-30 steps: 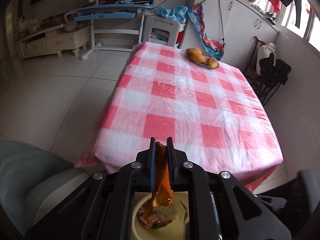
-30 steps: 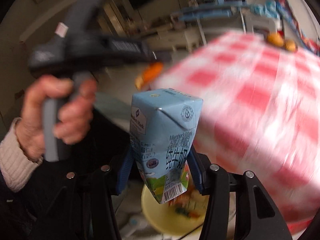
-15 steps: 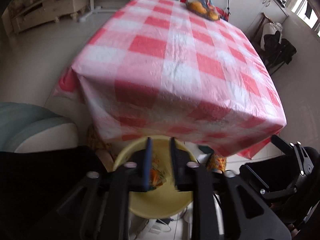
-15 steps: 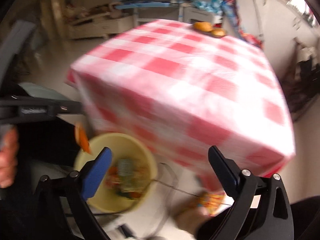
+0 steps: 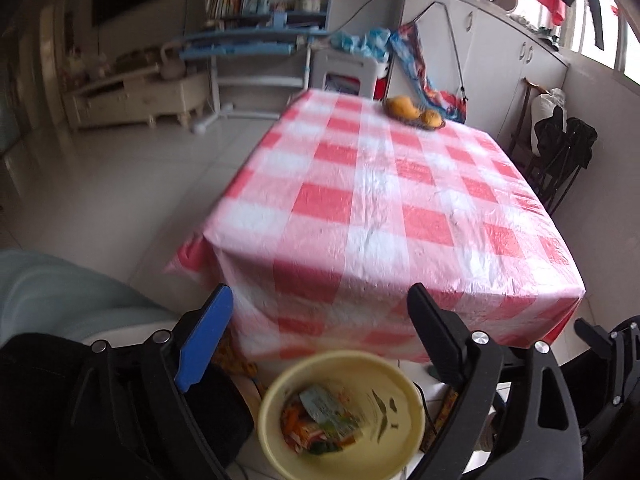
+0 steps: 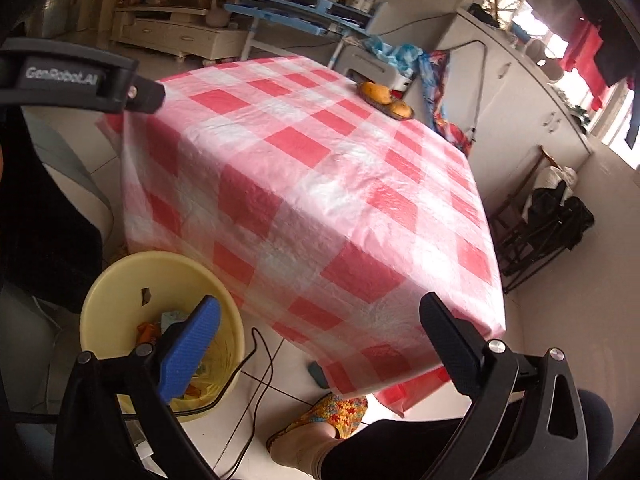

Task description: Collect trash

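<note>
A yellow bin [image 5: 408, 420] stands on the floor by the near edge of the table; the right wrist view shows it too [image 6: 120, 276]. It holds a light blue milk carton [image 5: 324, 406], orange peel [image 6: 146, 330] and wrappers. My left gripper [image 5: 320, 308] is open and empty above the bin. My right gripper [image 6: 320, 320] is open and empty, its blue pad over the bin's right side. The left gripper's body [image 6: 80, 80] shows at the upper left of the right wrist view.
The table carries a red-and-white checked cloth [image 5: 384, 200] with a plate of orange fruit [image 5: 414, 114] at its far edge. A black cable [image 6: 256, 380] runs over the floor by the bin. My slippered foot [image 6: 320, 420] is near the table corner. A folded black chair [image 5: 560, 148] stands at right.
The left gripper let go of the orange peel and the right let go of the milk carton; both now lie in the bin. Both grippers opened wide and tilted up again.
</note>
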Demonstrator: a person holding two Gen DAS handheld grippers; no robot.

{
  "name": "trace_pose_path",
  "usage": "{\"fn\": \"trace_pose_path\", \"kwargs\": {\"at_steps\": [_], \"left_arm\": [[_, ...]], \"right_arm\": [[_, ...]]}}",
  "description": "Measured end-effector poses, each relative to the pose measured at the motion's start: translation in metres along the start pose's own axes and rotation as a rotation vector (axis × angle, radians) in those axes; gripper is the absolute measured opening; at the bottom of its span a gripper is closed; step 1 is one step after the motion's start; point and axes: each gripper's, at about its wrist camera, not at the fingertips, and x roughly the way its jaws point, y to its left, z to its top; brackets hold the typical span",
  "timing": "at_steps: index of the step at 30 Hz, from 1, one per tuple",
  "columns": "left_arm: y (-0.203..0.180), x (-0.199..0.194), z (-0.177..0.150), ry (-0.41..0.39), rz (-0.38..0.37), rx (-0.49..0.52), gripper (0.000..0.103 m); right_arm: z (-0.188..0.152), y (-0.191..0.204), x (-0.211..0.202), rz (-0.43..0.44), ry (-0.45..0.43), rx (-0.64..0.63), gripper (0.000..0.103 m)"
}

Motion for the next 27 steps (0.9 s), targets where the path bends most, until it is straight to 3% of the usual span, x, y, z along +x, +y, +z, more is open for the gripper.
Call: {"fn": "trace_pose_path", "kwargs": {"at_steps": [3, 9, 16, 27], "left_arm": [[-0.004, -0.004, 0.0, -0.02, 0.017, 0.025, 0.086], [-0.014, -0.002, 0.001, -0.001, -0.018, 0.051, 0.087], [-0.024, -0.002, 0.003, 0.005, -0.031, 0.085, 0.087], [-0.017, 0.0, 0.003, 0.008, -0.026, 0.063, 0.088]], "right_arm": [[-0.002, -0.007, 0.0, -0.007, -0.002, 0.051, 0.095], [0.0, -0.014, 0.013, -0.004, 0.015, 0.126, 0.095], [0.002, -0.018, 0.003, -0.032, -0.041, 0.144, 0.095], [0.002, -0.013, 0.008, 0.0, -0.028, 0.136, 0.095]]}}
